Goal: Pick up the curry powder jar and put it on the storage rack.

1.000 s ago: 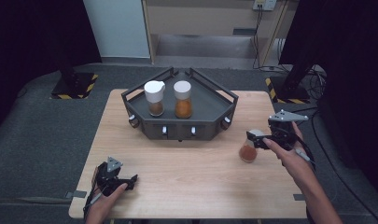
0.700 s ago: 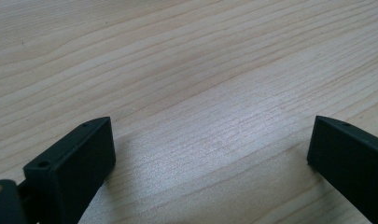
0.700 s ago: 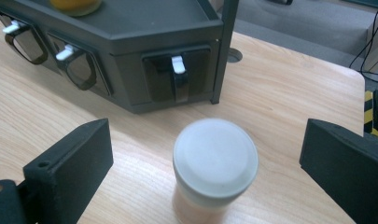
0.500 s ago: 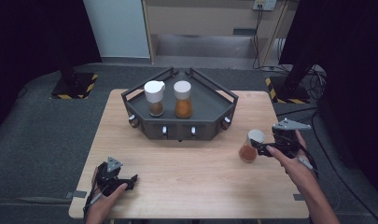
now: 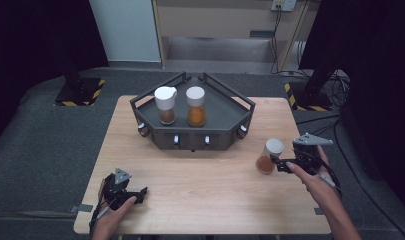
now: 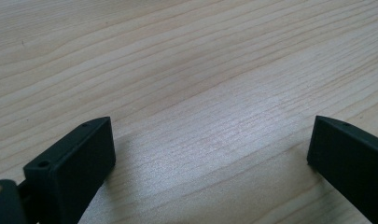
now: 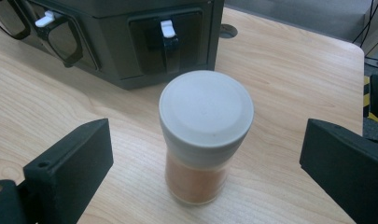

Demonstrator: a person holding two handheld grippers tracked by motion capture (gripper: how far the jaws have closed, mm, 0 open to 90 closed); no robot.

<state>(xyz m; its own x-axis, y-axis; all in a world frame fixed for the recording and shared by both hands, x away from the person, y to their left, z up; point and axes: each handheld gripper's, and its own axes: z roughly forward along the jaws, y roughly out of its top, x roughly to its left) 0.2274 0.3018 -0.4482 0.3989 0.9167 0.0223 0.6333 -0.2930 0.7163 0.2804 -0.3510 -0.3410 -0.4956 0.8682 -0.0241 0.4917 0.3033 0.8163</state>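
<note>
rack: dark angular tray (image 5: 240, 106) at the far middle of the counter (image 5: 200, 200), two spice jars standing in it
jar A: white-capped, dark brown fill (image 5: 165, 105), left spot in the rack, upright
jar B: white-capped, orange fill (image 5: 196, 106), just beside jar A, upright
jar C: third jar, orange-brown fill (image 5: 269, 156), upright on the counter right of the rack, well apart from it; right gripper view has it (image 7: 204, 135) centred between the jaws, rack front behind it
right tool: (image 5: 282, 162) released, jaws spread wide either side of jar C, no contact visible on either jaw
left tool: (image 5: 135, 192) released, jaws wide, nothing between them, parked low over bare counter at the near left corner; left gripper view has plain wood grain under it
done: two of three jars racked, judging by the layout
left: close on jar C, lift, set it in the free space on the rack's right side
progress: roughly two thirds, if racking is the goal
risk: grip near the cap could tip the jar; lower on the body looks safer
</note>
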